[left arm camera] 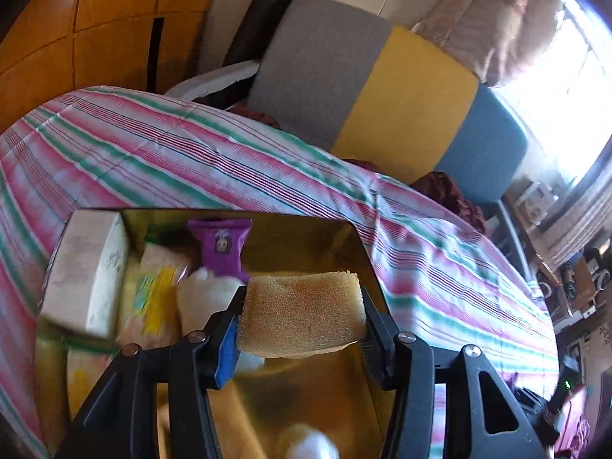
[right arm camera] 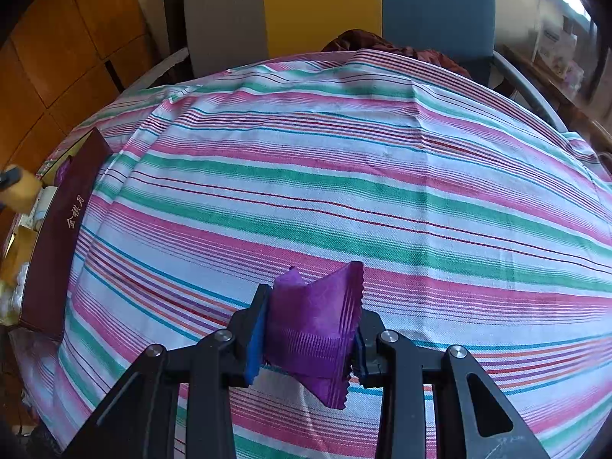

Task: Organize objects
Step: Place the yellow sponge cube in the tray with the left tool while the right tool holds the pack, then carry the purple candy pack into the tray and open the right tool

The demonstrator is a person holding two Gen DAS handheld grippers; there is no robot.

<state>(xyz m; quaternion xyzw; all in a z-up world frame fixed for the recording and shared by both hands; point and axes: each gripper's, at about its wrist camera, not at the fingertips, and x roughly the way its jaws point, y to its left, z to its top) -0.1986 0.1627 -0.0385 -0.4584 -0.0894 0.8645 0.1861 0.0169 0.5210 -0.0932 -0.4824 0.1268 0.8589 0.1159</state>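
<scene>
Sponge (left arm camera: 302, 311) clamped btwn left claw (left arm camera: 302, 317) pads, over box (left arm camera: 344, 229).

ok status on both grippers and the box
Left gripper shut on sponge, over gold box. Right gripper shut on purple packet, over striped cloth. Nothing in the way.

Porous, rough foam sponge (left arm camera: 300, 311); crinkled glossy purple wrapper (right arm camera: 315, 334); matt woven striped cloth (right arm camera: 344, 176).

the box (left arm camera: 344, 237) sits on the table (left arm camera: 153, 145); in it a packet (left arm camera: 223, 244), with a carton (left arm camera: 88, 271) to its left.
</scene>
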